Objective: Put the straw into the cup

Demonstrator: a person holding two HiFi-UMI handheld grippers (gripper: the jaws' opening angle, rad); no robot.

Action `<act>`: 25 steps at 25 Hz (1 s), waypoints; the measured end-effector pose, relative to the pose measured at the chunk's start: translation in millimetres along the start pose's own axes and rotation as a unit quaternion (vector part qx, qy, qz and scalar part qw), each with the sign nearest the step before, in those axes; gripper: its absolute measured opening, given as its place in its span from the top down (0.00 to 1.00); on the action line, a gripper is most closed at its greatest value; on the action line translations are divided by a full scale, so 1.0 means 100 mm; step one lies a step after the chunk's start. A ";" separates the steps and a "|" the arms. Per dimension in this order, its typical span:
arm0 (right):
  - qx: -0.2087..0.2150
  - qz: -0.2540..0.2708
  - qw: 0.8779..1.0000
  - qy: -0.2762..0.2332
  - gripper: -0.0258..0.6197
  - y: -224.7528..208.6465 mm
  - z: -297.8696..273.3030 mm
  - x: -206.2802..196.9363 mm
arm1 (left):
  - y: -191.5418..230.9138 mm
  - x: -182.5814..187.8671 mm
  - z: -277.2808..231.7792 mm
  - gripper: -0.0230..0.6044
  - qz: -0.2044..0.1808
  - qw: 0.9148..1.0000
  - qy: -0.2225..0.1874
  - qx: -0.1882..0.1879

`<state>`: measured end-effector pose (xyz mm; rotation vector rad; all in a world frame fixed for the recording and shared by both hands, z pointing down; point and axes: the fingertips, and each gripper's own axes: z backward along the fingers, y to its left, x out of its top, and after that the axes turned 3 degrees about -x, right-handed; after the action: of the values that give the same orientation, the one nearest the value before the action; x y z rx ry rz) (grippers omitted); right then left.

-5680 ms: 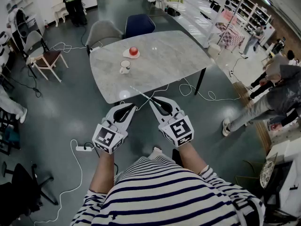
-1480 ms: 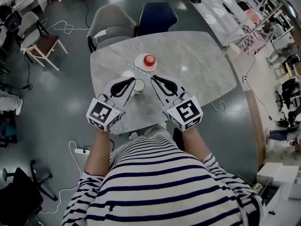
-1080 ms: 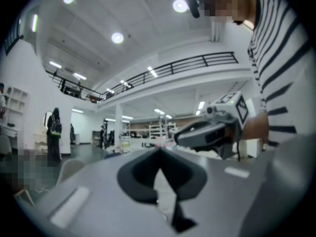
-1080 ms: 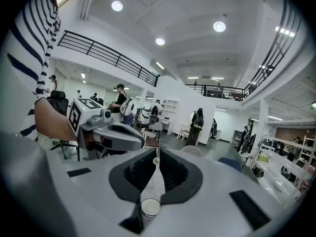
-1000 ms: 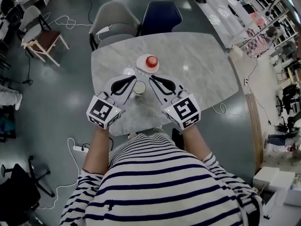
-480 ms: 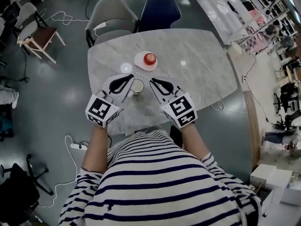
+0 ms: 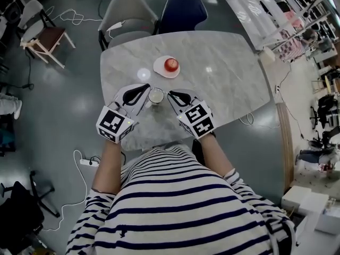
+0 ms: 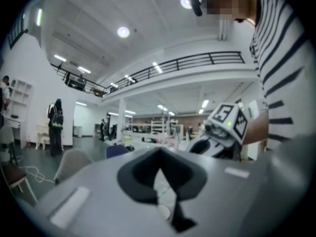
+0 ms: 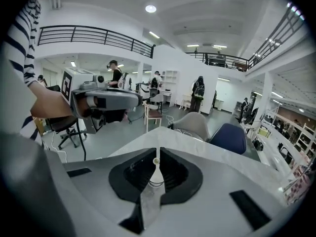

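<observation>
A white cup point(image 7: 155, 95) stands on the marble table point(image 7: 223, 73) between my two grippers. My left gripper point(image 7: 145, 86) is just left of the cup, jaws together; something pale in the gap behind its tips point(image 8: 163, 186) cannot be made out. My right gripper point(image 7: 170, 94) is just right of the cup and shut on a thin white straw point(image 9: 156, 163) that sticks up out of its clear wrapper point(image 9: 149, 197). The cup is hidden in both gripper views. The straw is too thin to make out in the head view.
A saucer point(image 7: 159, 68) with a red apple point(image 7: 170, 64) sits behind the cup. A grey chair point(image 7: 127, 20) and a blue chair point(image 7: 183, 12) stand at the table's far side. Cables point(image 7: 79, 158) lie on the floor. The table's near edge is under my wrists.
The person has walked up to the table. Both grippers came forward to either side of the cup, and the right gripper has edged in towards it in the last half second.
</observation>
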<state>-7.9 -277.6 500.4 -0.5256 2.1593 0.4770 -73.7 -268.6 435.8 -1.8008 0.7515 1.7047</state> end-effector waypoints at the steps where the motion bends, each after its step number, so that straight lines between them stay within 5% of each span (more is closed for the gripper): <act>1: 0.001 0.000 1.000 0.008 0.92 0.01 -0.04 -0.04 | 0.00 -0.01 0.01 0.95 0.001 1.000 0.000 0.000; 25: 0.041 0.048 0.989 0.132 0.92 0.16 -0.75 -0.66 | 0.03 -0.17 0.05 0.95 0.012 1.000 0.015 -0.001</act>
<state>-27.6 -288.7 598.6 -0.4620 2.4561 0.3851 -80.3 -266.7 452.0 -1.8278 0.7880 1.6981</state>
